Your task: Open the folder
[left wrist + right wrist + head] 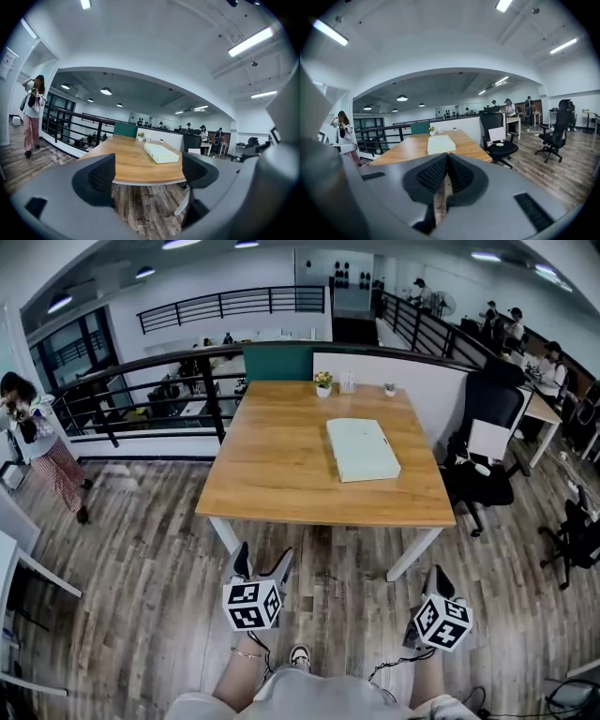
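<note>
A pale green folder (362, 448) lies closed and flat on the right half of the wooden table (272, 474); it also shows as the folder (161, 153) in the left gripper view and the folder (440, 144) in the right gripper view. My left gripper (262, 565) hangs low over the floor in front of the table, its jaws open and empty. My right gripper (437, 582) hangs at the same height to the right, its pads (459, 174) pressed together with nothing between them. Both are well short of the table.
A small flower pot (323, 383) and small items stand at the table's far edge. A black office chair (487, 442) stands right of the table. A black railing (141, 390) runs behind and to the left. A person (42, 446) stands far left.
</note>
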A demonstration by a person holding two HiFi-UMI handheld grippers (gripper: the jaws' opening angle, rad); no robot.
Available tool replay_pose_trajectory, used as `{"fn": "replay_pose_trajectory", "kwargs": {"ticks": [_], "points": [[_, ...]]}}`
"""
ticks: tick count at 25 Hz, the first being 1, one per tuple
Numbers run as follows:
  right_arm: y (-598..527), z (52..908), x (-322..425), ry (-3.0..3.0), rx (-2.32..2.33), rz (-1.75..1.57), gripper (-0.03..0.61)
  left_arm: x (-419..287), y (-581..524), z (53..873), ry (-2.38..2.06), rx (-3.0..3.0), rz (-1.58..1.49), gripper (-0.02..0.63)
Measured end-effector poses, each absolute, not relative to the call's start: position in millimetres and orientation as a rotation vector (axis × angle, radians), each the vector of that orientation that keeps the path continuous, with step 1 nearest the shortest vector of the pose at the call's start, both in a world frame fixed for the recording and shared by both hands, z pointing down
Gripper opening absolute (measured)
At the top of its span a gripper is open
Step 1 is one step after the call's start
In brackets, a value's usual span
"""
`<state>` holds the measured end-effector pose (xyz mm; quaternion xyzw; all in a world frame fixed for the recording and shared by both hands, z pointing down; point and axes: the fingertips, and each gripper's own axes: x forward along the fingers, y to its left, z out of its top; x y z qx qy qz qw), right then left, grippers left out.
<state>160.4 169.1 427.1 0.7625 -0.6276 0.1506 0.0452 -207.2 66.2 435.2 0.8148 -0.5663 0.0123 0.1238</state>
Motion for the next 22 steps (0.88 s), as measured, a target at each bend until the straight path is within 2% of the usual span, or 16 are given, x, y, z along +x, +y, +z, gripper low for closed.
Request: {"fn": "replay_pose_trajectory", "kwargs": {"ticks": [10,22], "points": [[89,427,126,-1.881,2.353,0.478,0.002,-243,-39,428,-1.629,2.383,0.014,0.449],[65,455,151,-1.729,2.384,0.543,0.002,-215,-85,478,-1.491,2.356,0.073,0.448]]}}
